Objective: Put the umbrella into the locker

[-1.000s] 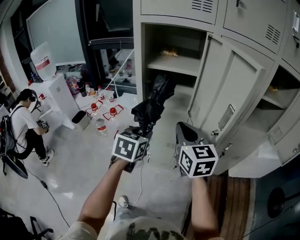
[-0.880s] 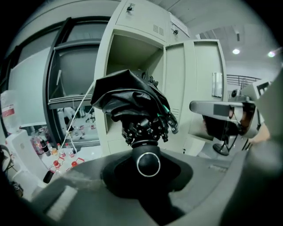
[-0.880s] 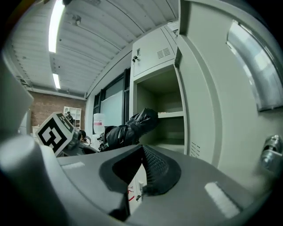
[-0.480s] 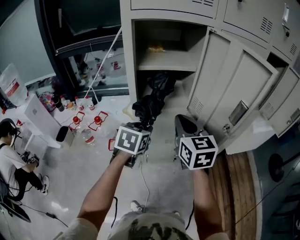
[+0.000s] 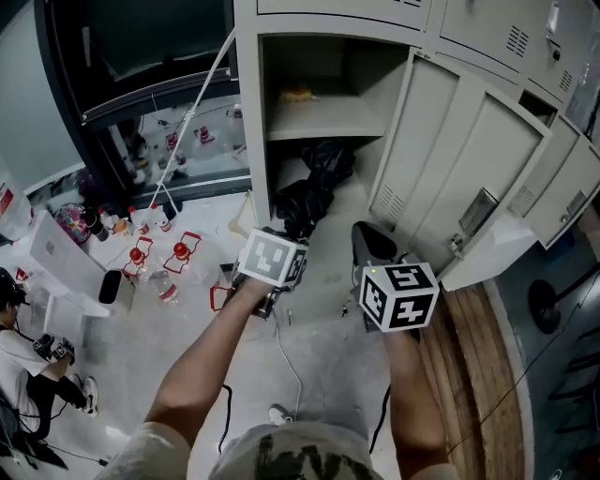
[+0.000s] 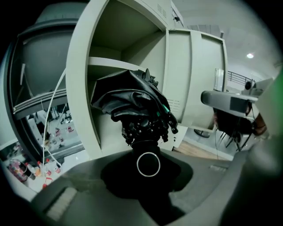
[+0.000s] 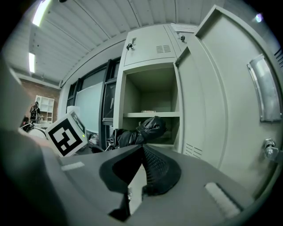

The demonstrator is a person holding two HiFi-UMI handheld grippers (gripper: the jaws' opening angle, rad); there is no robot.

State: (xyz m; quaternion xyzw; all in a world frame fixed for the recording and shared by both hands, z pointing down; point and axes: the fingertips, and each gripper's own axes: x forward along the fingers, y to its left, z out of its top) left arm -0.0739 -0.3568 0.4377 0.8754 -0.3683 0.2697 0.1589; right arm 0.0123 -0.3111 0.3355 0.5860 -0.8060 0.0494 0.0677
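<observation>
Insertion step: left hand-held gripper (image 5: 286, 236) clamps folded black fabric umbrella (image 5: 309, 192), tip entering open grey metal locker (image 5: 248, 141) at twelve o'clock. Right hand-held gripper (image 5: 371, 244) seemingly together, empty. Next: push deeper, release.

Light is soft, cool and rather dim, with washed-out colours. In the right gripper view ceiling strips (image 7: 40, 12) glare at eleven o'clock; in the left, a round lamp (image 6: 250, 55) glows at two o'clock. Both gripper views bend strongly, with black corners and a blurred foreground. The black umbrella (image 6: 132, 103) shows a dull sheen.
</observation>
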